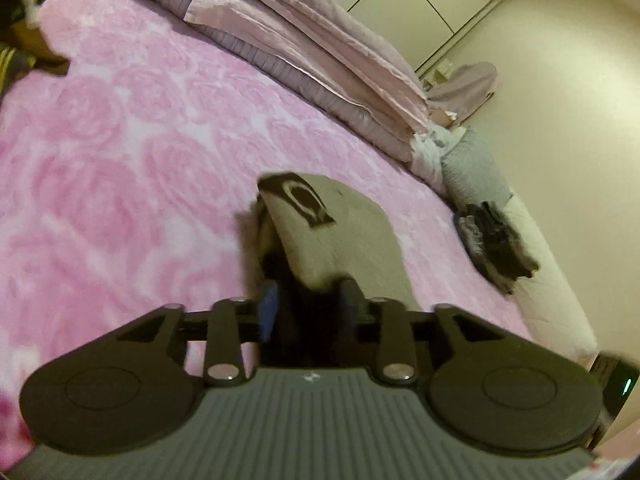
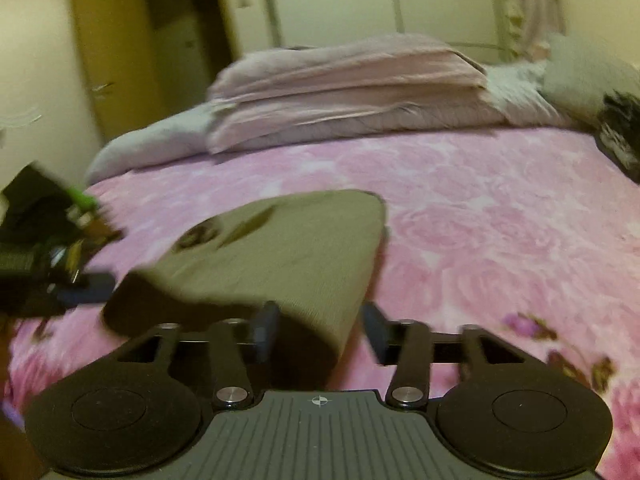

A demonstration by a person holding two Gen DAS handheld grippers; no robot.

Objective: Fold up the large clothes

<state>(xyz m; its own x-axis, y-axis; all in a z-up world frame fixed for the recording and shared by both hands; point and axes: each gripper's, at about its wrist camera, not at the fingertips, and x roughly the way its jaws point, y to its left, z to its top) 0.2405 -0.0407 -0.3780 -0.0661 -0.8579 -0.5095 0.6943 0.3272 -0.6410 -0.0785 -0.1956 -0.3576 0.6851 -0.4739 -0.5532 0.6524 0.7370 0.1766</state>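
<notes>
Crowding the upper frame of both views, folded bedding lies along the bed's far side, dark clothes at right. The khaki garment, folded with a dark print, lies mid-frame on the pink blanket. Right gripper is spread, its pads off the cloth; left gripper part-spread around a fold, contact unclear. Blanket beyond lies bare.

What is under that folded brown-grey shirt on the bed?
The folded shirt lies on the pink rose-patterned blanket, which shows all around it. The blanket most likely carries on underneath, but the shirt covers that patch, so anything else hidden there cannot be seen.
</notes>
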